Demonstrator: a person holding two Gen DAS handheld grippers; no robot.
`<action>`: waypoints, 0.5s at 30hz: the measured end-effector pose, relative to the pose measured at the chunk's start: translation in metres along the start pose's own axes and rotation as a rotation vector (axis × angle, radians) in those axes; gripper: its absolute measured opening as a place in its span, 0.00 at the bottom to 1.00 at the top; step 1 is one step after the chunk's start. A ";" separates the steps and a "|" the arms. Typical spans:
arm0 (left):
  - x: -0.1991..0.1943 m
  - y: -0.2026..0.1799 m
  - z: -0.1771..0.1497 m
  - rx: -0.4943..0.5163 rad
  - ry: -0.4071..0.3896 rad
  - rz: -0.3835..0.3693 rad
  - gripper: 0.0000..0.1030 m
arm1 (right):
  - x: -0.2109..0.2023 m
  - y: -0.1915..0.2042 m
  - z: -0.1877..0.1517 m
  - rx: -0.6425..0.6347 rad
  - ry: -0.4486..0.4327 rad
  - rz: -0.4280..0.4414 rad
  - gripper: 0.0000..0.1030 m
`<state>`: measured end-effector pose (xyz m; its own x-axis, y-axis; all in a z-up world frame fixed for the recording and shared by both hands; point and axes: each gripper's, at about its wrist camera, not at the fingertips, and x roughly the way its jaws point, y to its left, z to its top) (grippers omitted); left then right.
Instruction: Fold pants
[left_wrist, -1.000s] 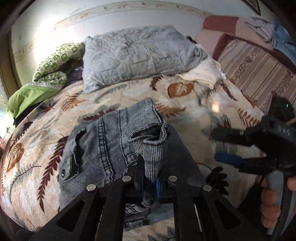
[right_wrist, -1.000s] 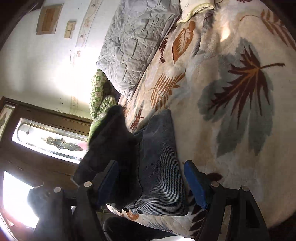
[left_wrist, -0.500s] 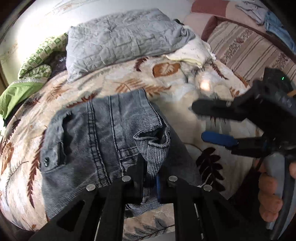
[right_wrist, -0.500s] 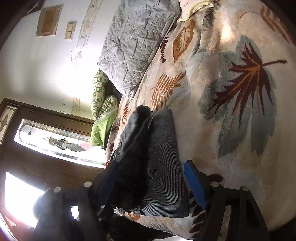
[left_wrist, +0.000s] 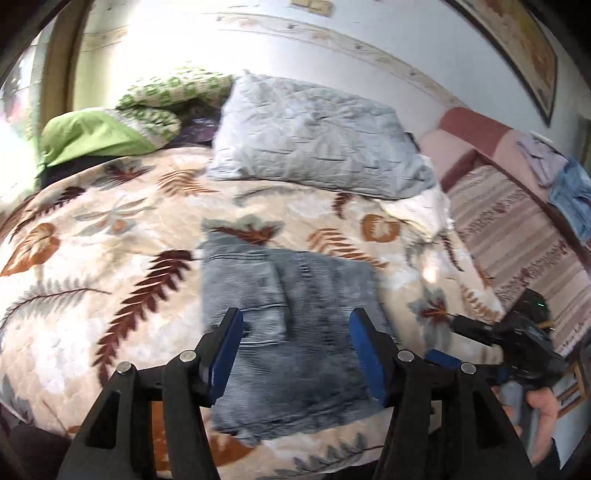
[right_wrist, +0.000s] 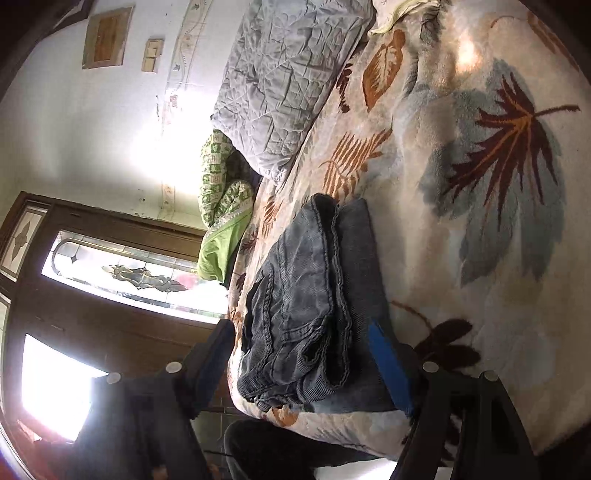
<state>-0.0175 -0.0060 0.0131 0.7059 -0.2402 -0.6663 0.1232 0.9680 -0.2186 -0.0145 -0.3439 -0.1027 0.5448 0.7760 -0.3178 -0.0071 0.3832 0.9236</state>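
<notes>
The pants (left_wrist: 291, 332) lie folded into a thick grey-blue denim bundle on the bed (left_wrist: 92, 266), near its front edge, on a cream cover printed with brown and grey leaves. From the right wrist view the bundle shows its layers: the folded-over top part with its seams and a pocket sits on a flatter lower layer, the stacked edges facing the camera.

The left claw (left_wrist: 295, 354) hangs just above the pants with its blue pads spread apart — its jaws have just been opening, and nothing is pinched between them; the denim lies flat below, not touched by the pads as far as the blurred frame lets one tell. The right claw (right_wrist: 303, 354) also stands wide, one finger on each side of the near end of the pants; the blue pad (right_wrist: 388, 365) lies close along the lower layer's edge, the other finger is off the bed's side, and neither presses the cloth. In the left wrist view this same claw is seen to the right of the pants, held by a hand (left_wrist: 539, 406).

Beyond the pants, at the head of the bed, rests a grey quilted pillow (left_wrist: 314, 136), with a green patterned cloth (left_wrist: 110, 129) to its left — and a striped sofa (left_wrist: 517, 229) stands to the bed's right.
</notes>
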 end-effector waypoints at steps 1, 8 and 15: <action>0.009 0.013 -0.001 -0.032 0.029 0.035 0.59 | 0.001 0.002 -0.005 0.002 0.016 0.006 0.75; 0.050 0.040 -0.035 -0.102 0.158 0.022 0.59 | 0.016 0.038 -0.024 -0.011 0.082 0.066 0.75; 0.049 0.043 -0.042 -0.105 0.142 0.002 0.59 | 0.052 0.020 -0.030 0.072 0.125 -0.112 0.75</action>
<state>-0.0065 0.0210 -0.0587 0.5998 -0.2533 -0.7590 0.0427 0.9574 -0.2857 -0.0114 -0.2806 -0.1073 0.4301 0.7885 -0.4396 0.1105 0.4373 0.8925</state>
